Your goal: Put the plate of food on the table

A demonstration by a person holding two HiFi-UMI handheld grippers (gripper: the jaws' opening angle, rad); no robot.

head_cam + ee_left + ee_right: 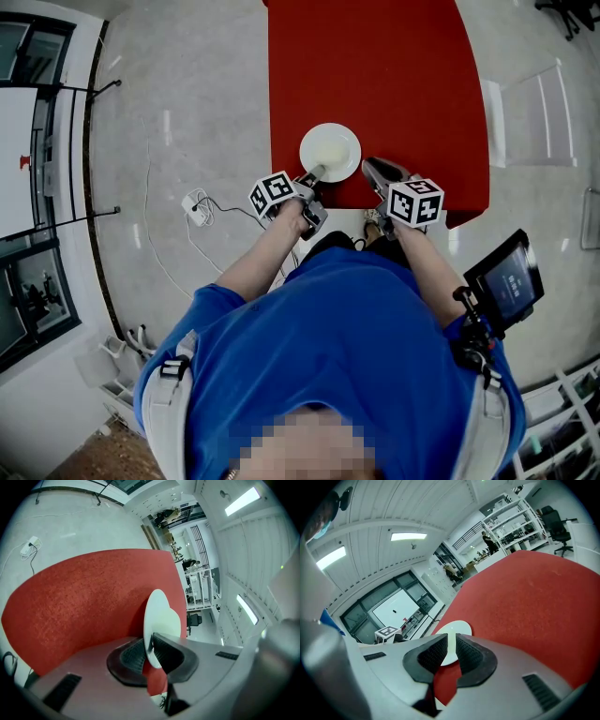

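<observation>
A round white plate (330, 152) with a pale, creamy middle sits near the front edge of the red table (375, 66). My left gripper (315, 174) is shut on its near-left rim. In the left gripper view the plate (161, 613) stands edge-on, and the gripper (151, 653) pinches the rim between its black ribbed pads. My right gripper (367, 166) hovers just right of the plate without touching it. In the right gripper view its jaws (451, 656) stand a narrow gap apart with nothing held. The plate (452, 629) lies flat beyond them.
The red table (534, 597) stretches away beyond the plate. On the pale floor to the left lie a white power strip (197, 208) and its cables. A small screen (506, 281) hangs at the person's right side. A white bench (534, 117) stands right of the table.
</observation>
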